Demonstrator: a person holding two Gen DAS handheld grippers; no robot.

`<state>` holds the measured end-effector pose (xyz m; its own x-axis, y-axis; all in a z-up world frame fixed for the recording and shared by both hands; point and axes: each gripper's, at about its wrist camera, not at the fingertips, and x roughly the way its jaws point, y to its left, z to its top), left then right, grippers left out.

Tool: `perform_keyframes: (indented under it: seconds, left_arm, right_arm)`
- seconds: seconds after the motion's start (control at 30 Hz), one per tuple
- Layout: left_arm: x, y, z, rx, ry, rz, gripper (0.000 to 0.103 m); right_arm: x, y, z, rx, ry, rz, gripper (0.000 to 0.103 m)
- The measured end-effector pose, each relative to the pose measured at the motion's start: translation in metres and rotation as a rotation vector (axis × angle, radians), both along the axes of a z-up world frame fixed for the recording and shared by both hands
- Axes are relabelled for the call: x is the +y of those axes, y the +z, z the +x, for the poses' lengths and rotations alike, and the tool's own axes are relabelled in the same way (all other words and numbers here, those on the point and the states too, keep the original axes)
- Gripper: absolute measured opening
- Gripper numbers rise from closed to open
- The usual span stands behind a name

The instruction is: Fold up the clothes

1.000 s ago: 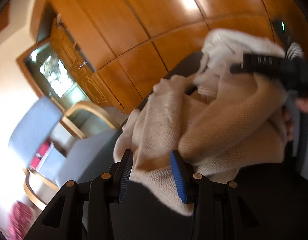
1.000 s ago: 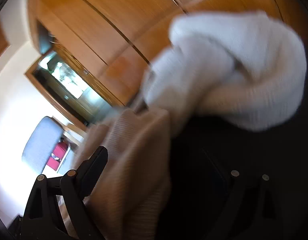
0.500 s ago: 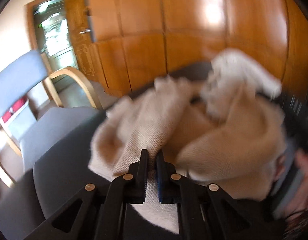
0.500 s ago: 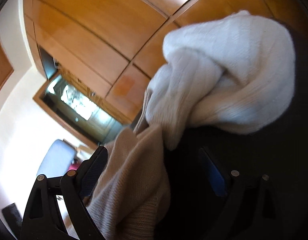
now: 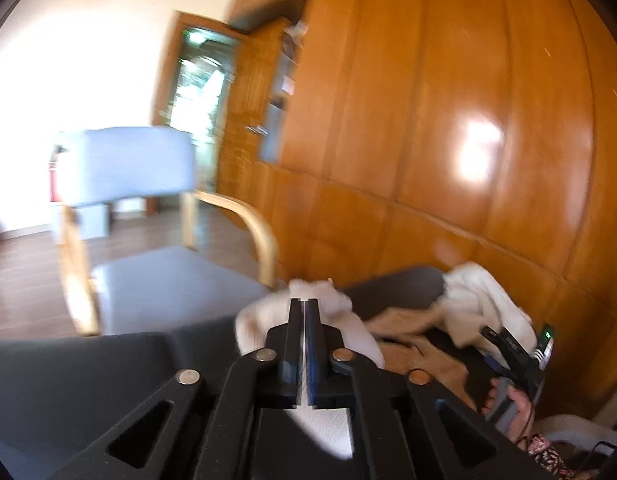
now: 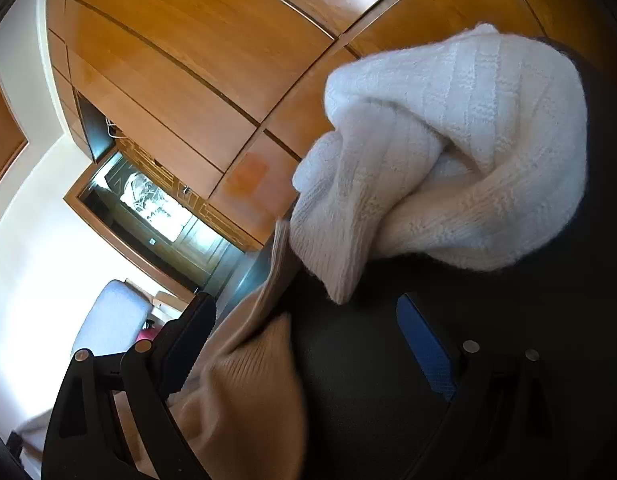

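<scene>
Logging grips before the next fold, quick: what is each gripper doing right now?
Left gripper: shut on the beige sweater.
Right gripper: open, holding nothing; sweater edge lies between its fingers.

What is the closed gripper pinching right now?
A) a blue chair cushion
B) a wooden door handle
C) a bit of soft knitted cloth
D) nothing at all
C: in the left wrist view the left gripper is shut on the pale knit fabric, which bunches around its closed fingertips.

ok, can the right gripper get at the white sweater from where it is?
Probably yes. The right gripper is open and the white sweater lies just ahead of it on the dark surface; only the beige sweater drapes past its left finger, off to one side.
</scene>
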<state>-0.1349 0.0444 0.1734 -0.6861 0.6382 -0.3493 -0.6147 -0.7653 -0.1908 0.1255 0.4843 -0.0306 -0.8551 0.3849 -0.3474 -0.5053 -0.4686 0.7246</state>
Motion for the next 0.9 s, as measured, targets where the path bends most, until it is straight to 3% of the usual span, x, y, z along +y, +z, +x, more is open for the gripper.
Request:
perform_keyframes:
  seconds: [0.1,0.23,0.3,0.4,0.53,0.7,0.8,0.9]
  left_arm:
    - [-0.063,-0.008,0.006,-0.006,0.13,0.007,0.0]
    - [-0.109,-0.043,-0.012,-0.118,0.227,-0.058,0.0]
    - [-0.114,-0.06,-0.024,-0.188,0.212,-0.078,0.012]
    - [-0.092,-0.085,-0.045,-0.276,0.129,-0.09,0.018]
    - [-0.037,-0.107,-0.05,-0.318,0.013,-0.173,0.019]
    - [0.005,-0.136,-0.014,-0.373,-0.085,-0.19,0.021]
    - [0.014,-0.151,-0.013,-0.371,-0.056,-0.284,0.021]
    - [0.011,-0.157,-0.023,-0.401,-0.008,-0.326,0.021]
  right_arm:
    - [-0.003,0.001,-0.004,-0.022,0.021,0.006,0.094]
    - [-0.017,0.01,-0.027,-0.101,0.149,0.057,0.094]
    - [-0.037,0.02,-0.04,-0.147,0.23,0.123,0.094]
    - [-0.073,0.035,-0.057,-0.203,0.335,0.238,0.094]
    - [-0.109,0.047,-0.068,-0.237,0.391,0.334,0.094]
    - [-0.128,0.051,-0.094,-0.317,0.49,0.418,0.094]
    - [-0.135,0.041,-0.115,-0.395,0.543,0.461,0.094]
    - [-0.132,0.015,-0.137,-0.491,0.586,0.412,0.094]
